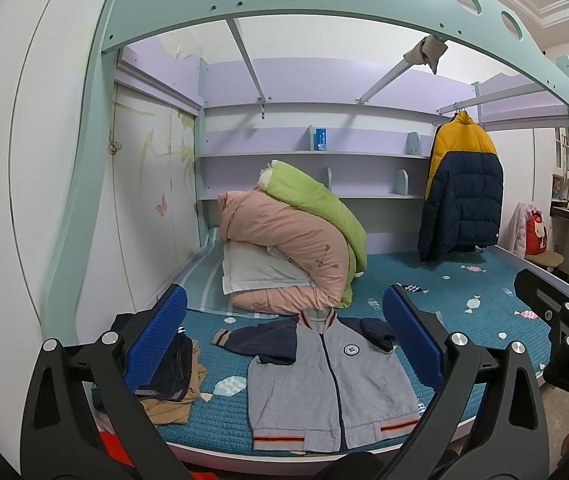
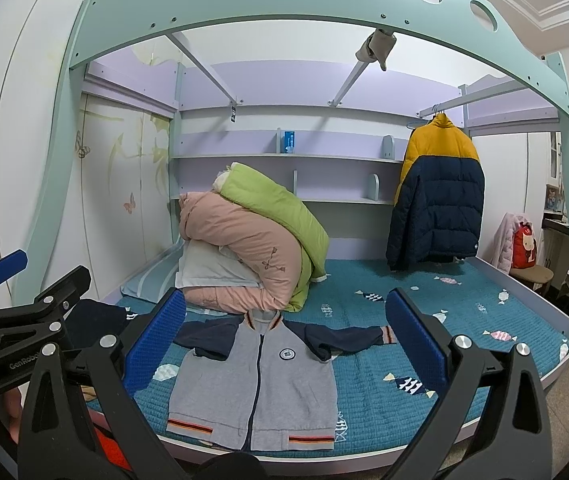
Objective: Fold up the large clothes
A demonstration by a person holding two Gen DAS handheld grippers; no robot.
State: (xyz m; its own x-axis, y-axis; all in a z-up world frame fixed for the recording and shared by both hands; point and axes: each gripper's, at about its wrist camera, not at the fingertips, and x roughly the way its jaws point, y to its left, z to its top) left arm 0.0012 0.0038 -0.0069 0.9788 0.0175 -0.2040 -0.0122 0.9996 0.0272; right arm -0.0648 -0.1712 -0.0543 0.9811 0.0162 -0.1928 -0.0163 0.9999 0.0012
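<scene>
the jacket (image 1: pixel 332 380) lies face up at the bed's (image 1: pixel 484 304) near edge, sleeves half tucked for folding; left tongs (image 1: pixel 284 344) and right tongs (image 2: pixel 284 344) hover released, gripping nothing.

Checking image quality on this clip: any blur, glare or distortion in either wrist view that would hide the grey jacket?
Left wrist view: strong fisheye bending of the bed frame, dark corner vignette, even indoor light with no glare; grey jacket sharp between the open left gripper. Right wrist view: same barrel distortion and vignette, the jacket crisp, no motion blur, soft shadows only; right gripper open.
</scene>
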